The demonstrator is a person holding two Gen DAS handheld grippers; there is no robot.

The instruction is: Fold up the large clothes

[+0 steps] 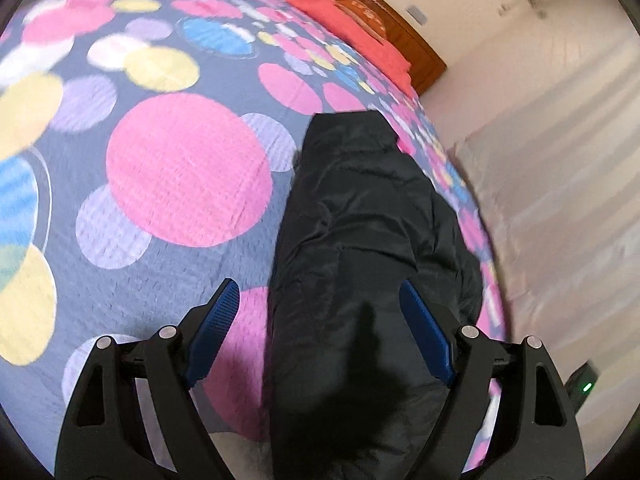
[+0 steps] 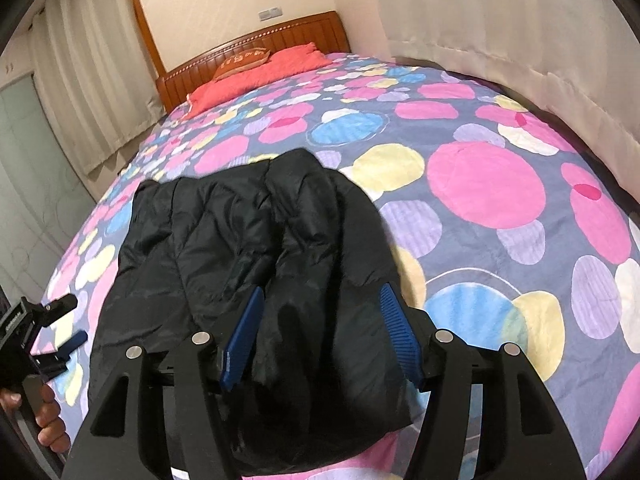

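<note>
A black puffer jacket point(image 1: 360, 200) lies folded lengthwise on a dotted bedspread point(image 1: 180, 168), near the bed's edge. My left gripper point(image 1: 320, 292) hovers open over the jacket's near end. One blue pad is over the bedspread, the other over the jacket. In the right wrist view the jacket point(image 2: 240, 220) spreads out ahead. My right gripper point(image 2: 322, 291) is open above its near right part, a puffy fold lying loosely between the fingers point(image 2: 244, 336). The left gripper point(image 2: 72, 320) shows at the left edge, held by a hand point(image 2: 44, 412).
A red pillow point(image 2: 256, 76) and an orange cushion point(image 2: 240, 60) lie by the wooden headboard point(image 2: 280, 36). Pale curtains point(image 2: 500, 20) hang along the far side of the bed. A dark device with a green light point(image 1: 586, 386) sits on the floor beside the bed.
</note>
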